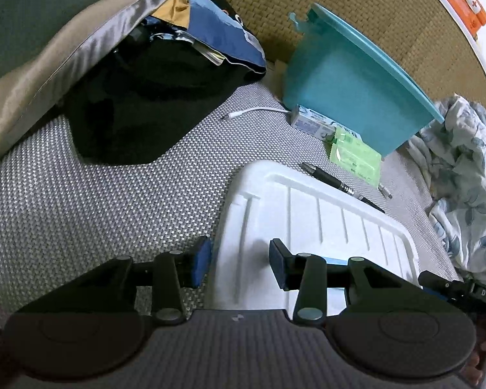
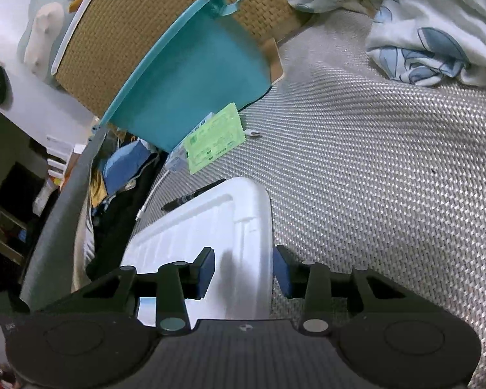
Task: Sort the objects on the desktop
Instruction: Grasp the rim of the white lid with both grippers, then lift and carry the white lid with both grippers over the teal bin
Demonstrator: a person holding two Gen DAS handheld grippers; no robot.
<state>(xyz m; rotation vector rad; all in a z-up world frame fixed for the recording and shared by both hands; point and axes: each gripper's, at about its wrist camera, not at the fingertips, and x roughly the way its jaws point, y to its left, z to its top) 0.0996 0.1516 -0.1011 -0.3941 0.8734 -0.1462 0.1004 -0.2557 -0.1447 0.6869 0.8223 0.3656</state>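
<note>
**Both tools straddling opposite edges of white lid**

Left tool (image 1: 239,261) is sitting wide apart, one finger outside the left rim of the white plastic lid (image 1: 324,223), the other over its ribbed top. Right tool (image 2: 244,270) is mirroring this at the lid's right rim, also wide, gripping nothing. Lid is lying flat on the grey woven mat (image 1: 81,201). Judgement: light, stiff, slick moulded plastic; pinching the raised rim from both sides looks best. Beyond it are lying a black pen (image 1: 332,180), a green packet (image 1: 356,155) and a small carton (image 1: 307,120), against the tilted teal bin (image 1: 350,87).
</note>
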